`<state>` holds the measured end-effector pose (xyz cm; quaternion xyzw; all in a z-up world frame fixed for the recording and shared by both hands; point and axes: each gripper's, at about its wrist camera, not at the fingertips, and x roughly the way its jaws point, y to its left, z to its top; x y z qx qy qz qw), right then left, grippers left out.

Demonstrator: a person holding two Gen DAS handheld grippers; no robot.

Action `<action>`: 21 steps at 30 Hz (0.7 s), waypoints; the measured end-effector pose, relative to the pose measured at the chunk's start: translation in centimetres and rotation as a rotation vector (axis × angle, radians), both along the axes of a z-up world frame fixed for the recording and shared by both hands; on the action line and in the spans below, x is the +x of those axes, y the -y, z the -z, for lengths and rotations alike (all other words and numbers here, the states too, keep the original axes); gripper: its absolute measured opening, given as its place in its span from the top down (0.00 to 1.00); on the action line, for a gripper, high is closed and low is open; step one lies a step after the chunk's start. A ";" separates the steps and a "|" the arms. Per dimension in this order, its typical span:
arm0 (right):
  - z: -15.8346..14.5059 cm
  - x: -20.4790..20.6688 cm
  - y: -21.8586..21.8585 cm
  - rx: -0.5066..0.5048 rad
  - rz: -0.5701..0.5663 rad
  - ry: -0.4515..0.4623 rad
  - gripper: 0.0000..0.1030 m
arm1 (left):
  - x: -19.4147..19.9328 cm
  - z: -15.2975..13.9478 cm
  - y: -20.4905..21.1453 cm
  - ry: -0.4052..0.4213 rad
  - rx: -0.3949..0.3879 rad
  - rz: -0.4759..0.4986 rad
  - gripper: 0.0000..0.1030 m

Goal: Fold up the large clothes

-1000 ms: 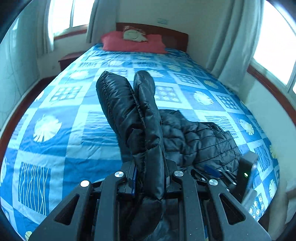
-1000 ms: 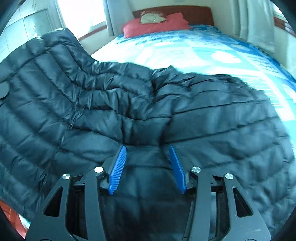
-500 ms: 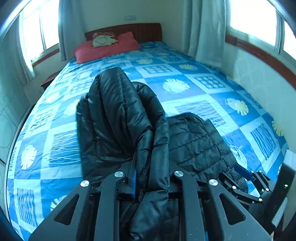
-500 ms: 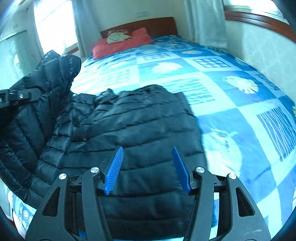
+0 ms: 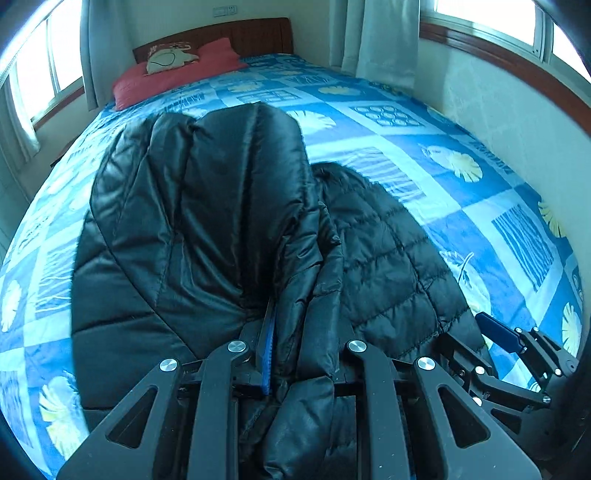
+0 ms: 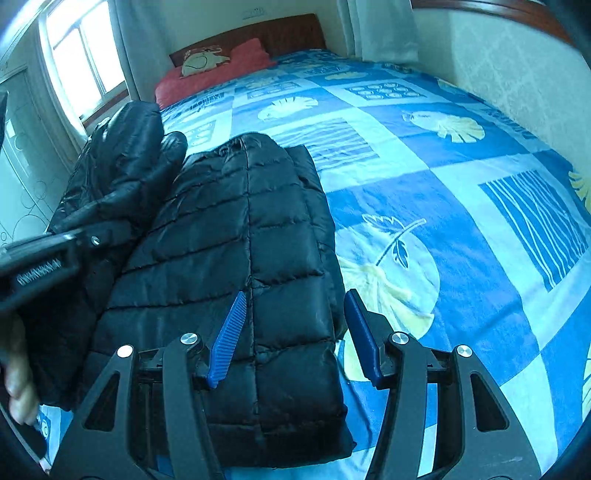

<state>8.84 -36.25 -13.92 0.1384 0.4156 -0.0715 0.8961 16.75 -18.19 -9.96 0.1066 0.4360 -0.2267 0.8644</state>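
A black quilted puffer jacket (image 6: 243,229) lies on the bed near its foot. My left gripper (image 5: 295,354) is shut on a fold of the jacket (image 5: 207,206) and holds that part lifted off the bed. In the right wrist view the lifted part (image 6: 122,170) hangs at the left, held by the left gripper (image 6: 55,254). My right gripper (image 6: 291,332) is open and empty, its blue pads (image 6: 229,332) just above the flat part of the jacket. It also shows in the left wrist view (image 5: 517,347).
The bed (image 6: 443,184) has a blue patterned cover. A red pillow (image 5: 177,77) and a wooden headboard (image 5: 229,33) are at the far end. A wall with a wooden ledge (image 5: 498,92) runs along the right side. Windows and curtains stand left and right.
My left gripper has lifted the jacket fold higher and swung it right, over the flat part. My right gripper has pulled back from the jacket and stays open.
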 end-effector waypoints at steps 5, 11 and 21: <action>0.4 0.0 0.3 0.005 0.003 -0.005 0.43 | -0.6 1.4 0.5 0.022 -0.005 0.004 0.81; 0.4 0.0 0.6 0.011 0.001 -0.008 0.42 | -0.8 1.6 0.6 0.036 -0.001 0.002 0.81; 0.0 -0.1 0.9 0.002 0.006 -0.007 0.42 | -2.2 0.7 1.4 0.034 -0.010 0.011 0.71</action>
